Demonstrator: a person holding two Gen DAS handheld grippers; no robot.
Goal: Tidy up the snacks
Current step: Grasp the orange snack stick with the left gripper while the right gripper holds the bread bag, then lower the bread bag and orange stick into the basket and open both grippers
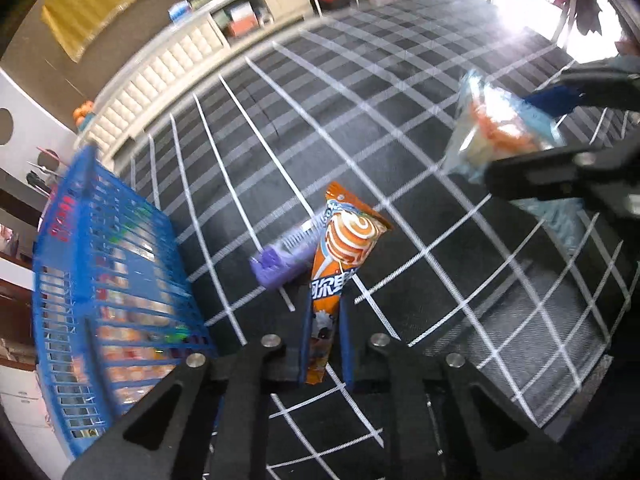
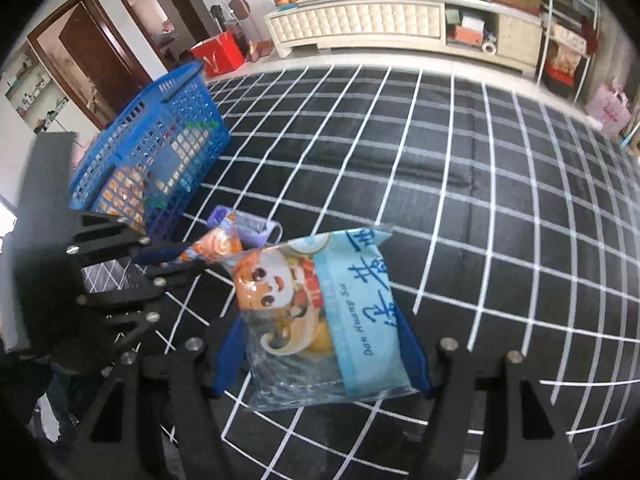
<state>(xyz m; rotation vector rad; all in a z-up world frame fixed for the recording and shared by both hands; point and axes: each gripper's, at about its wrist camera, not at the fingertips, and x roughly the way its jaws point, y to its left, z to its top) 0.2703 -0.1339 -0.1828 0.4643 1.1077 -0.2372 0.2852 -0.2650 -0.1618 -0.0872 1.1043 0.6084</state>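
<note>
My left gripper (image 1: 325, 312) is shut on an orange swirl-print snack packet (image 1: 346, 248), held above the black grid-pattern cloth (image 1: 400, 128). It also shows in the right wrist view (image 2: 176, 258) with the orange packet (image 2: 216, 246). My right gripper (image 2: 320, 344) is shut on a light blue cartoon snack bag (image 2: 320, 312); it shows in the left wrist view (image 1: 544, 128) with the bag (image 1: 500, 132). A blue mesh basket (image 1: 108, 280) holding several snacks stands at the left, also in the right wrist view (image 2: 152, 152). A purple packet (image 1: 280, 260) lies on the cloth beside the basket.
A cream cabinet (image 2: 360, 24) runs along the far wall with boxes on its shelves. A red bag (image 2: 218, 54) and dark wooden doors (image 2: 92, 56) stand behind the basket. A pink bag (image 2: 608, 110) sits at the far right.
</note>
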